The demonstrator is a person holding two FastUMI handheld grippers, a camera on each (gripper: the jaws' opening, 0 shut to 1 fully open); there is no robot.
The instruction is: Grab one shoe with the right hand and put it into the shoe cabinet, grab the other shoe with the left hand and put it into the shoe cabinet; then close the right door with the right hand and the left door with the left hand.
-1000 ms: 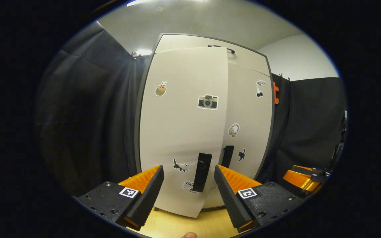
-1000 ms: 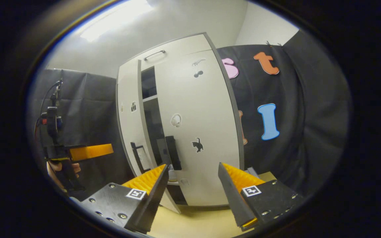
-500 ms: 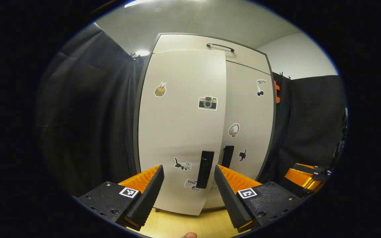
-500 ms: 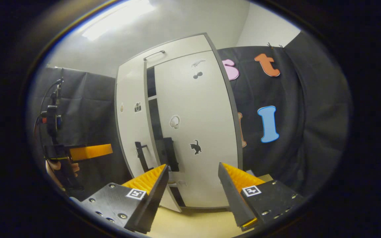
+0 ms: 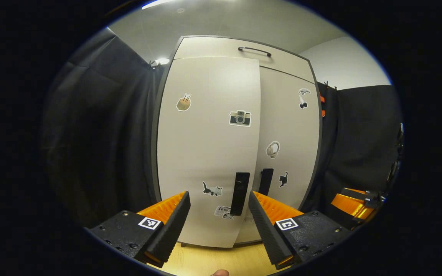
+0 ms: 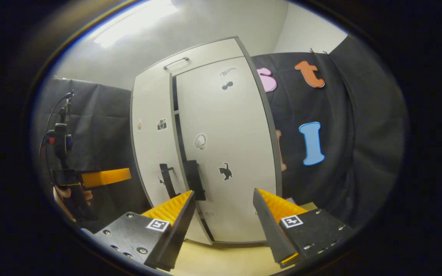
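Two claws, both spread and empty: left claw (image 5: 218, 214) facing the shoe cabinet (image 5: 236, 50), right claw (image 6: 224, 212) beside it. Left door (image 5: 209, 145) slightly ajar, right door (image 6: 225, 153) shut. Shoes hidden from sight.

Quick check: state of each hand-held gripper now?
Left hand-held gripper: open, holding nothing.
Right hand-held gripper: open, holding nothing.
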